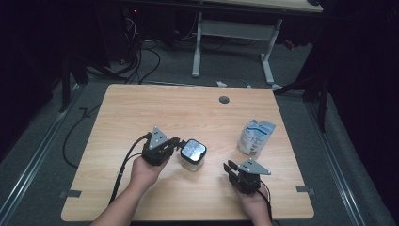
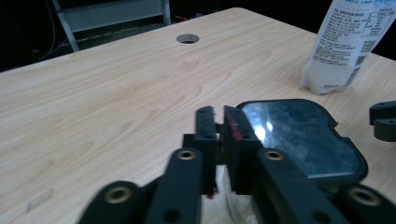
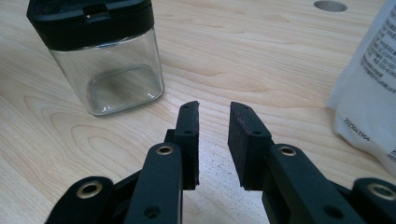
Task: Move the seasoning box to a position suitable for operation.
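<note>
A clear square jar (image 1: 193, 155) with a black lid stands upright on a light wooden table (image 1: 141, 113), just right of the left gripper (image 1: 178, 143). In the left gripper view that gripper's jaws are drawn together beside the lid's rim (image 2: 299, 135), with nothing visibly between them. The right gripper (image 1: 229, 167), near the jar's right side, holds its jaws narrowly apart and empty over bare wood in its own view. A white pouch (image 1: 255, 136) with blue print stands beyond the right gripper, further right of the jar; its small lettering and codes are too fine to read. A round cable hole (image 1: 224, 100) sits far behind the jar.
</note>
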{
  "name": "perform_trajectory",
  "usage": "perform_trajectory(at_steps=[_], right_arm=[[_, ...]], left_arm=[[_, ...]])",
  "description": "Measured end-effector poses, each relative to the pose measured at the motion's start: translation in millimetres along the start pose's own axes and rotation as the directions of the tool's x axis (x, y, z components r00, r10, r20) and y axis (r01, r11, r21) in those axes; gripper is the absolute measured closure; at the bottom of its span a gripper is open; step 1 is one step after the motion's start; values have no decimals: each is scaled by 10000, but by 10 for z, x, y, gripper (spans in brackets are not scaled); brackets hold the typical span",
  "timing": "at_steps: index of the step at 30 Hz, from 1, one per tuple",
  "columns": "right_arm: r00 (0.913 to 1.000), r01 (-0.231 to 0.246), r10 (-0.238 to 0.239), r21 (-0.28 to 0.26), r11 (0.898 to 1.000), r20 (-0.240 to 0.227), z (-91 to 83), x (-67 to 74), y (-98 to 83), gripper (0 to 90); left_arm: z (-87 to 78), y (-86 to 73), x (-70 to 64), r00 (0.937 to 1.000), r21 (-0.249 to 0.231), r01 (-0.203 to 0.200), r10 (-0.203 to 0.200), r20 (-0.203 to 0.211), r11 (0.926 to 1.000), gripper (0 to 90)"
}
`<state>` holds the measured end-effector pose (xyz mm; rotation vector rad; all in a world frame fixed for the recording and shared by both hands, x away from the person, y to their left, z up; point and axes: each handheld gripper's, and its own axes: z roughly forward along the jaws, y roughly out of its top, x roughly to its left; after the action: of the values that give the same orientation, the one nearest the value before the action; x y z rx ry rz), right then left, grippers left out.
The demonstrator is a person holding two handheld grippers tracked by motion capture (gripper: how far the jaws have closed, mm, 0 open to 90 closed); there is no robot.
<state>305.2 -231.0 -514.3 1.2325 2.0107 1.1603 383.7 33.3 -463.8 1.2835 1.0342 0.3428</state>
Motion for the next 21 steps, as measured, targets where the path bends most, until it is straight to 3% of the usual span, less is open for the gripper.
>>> perform_trajectory(at_steps=[7,21], right_arm=[[9999,-111,110,-199,9997,-58,-58,-29,1,728],[9997,-99,94,-245,9997,-211,-58,-26,6,723]], left_arm=[[106,-75,-35,9999,60,-67,68,-129,10000,898],[137,-113,-30,9993,26,-226,226,-289,9997,898]])
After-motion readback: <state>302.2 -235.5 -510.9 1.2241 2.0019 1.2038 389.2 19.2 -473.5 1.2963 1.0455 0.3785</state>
